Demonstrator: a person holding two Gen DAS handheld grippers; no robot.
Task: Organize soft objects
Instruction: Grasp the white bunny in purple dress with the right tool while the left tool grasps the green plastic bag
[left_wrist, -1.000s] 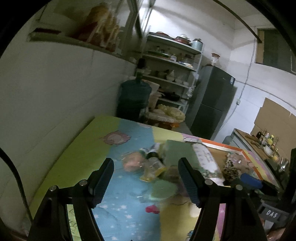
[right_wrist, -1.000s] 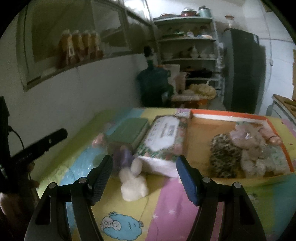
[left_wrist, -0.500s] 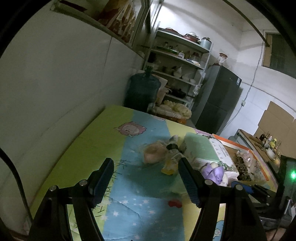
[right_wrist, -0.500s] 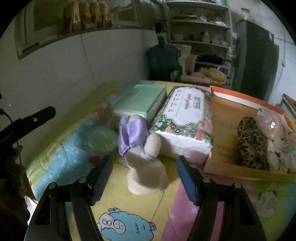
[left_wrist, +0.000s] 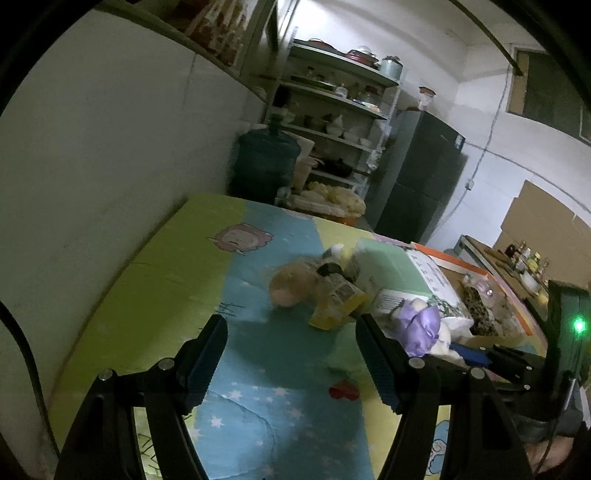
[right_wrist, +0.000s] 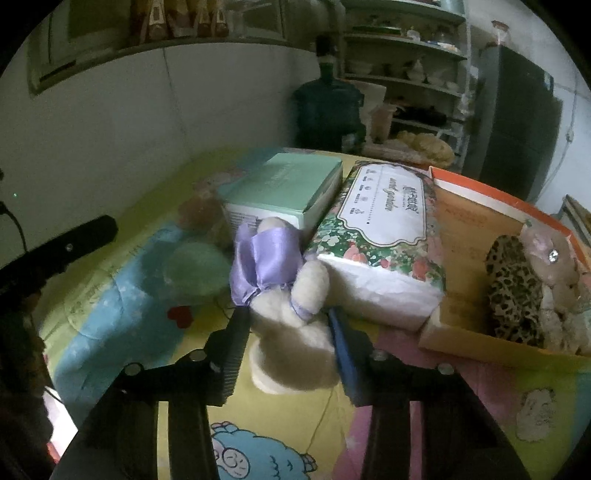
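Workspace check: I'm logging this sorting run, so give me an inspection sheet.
Surface: patterned mat covers the table.
Job's things: cream plush toy with purple bow lies against tissue pack; leopard plush and pink plush sit in orange box.
Clutter: green box, yellow packet, blurred pink toy.
Grippers: right gripper straddles the cream toy, closure unclear; left gripper open, empty.
Cables: black cable at left edge.
Surroundings: water jug, shelves, fridge.

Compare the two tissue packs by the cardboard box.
The mint green tissue pack is plain; the floral tissue pack bears flower print and a white label. The floral one touches the cardboard box; the green one lies beyond it. Both lie flat, side by side.
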